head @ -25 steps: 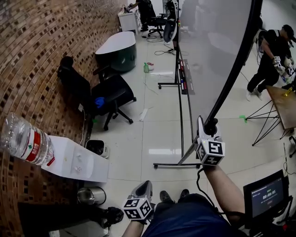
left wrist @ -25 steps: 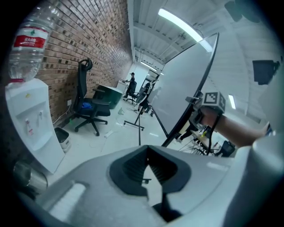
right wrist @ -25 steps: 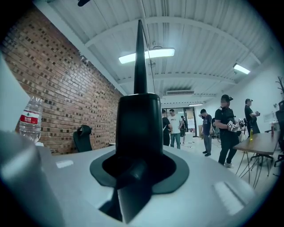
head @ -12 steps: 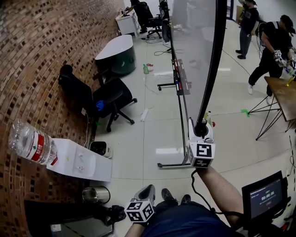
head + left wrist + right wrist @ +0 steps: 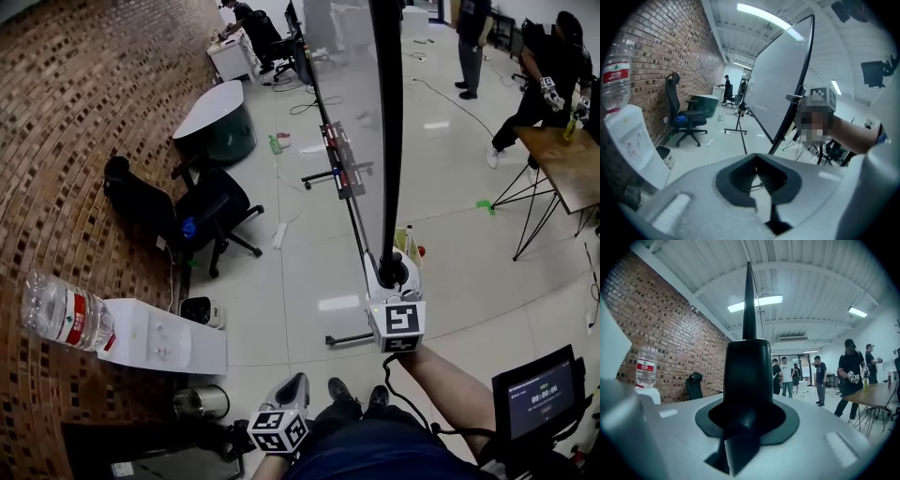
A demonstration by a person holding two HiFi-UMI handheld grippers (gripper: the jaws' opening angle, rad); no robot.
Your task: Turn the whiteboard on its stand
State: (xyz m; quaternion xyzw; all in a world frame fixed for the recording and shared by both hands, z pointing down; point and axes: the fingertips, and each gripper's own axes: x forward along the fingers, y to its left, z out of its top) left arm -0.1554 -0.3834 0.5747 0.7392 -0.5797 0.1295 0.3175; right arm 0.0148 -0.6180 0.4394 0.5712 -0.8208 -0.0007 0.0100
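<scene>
- Pale tiled floor (image 5: 300, 281) in a long room, brick wall (image 5: 75, 141) down one side.
- From the head view: whiteboard (image 5: 342, 84) almost edge-on, upright on its stand (image 5: 348, 338); right gripper (image 5: 392, 274) at the black rim low down; left gripper (image 5: 292, 389) lower, close to the body, well apart from the board.
- Only in the left gripper view: the board's broad white face, tilted; pads (image 5: 743, 177) a little apart, floor showing between, nothing held.
- Only in the right gripper view: jaws pinched on the black rim, the rim rising straight up and hiding the middle of the room; ceiling light (image 5: 759, 302) above, people (image 5: 851, 376) standing behind.
- Along the wall: water dispenser (image 5: 164, 337) with bottle (image 5: 64, 314), office chair (image 5: 211, 211), round table (image 5: 217, 112).
- At the head view's right: wooden table (image 5: 562, 159), small screen (image 5: 536, 398).
</scene>
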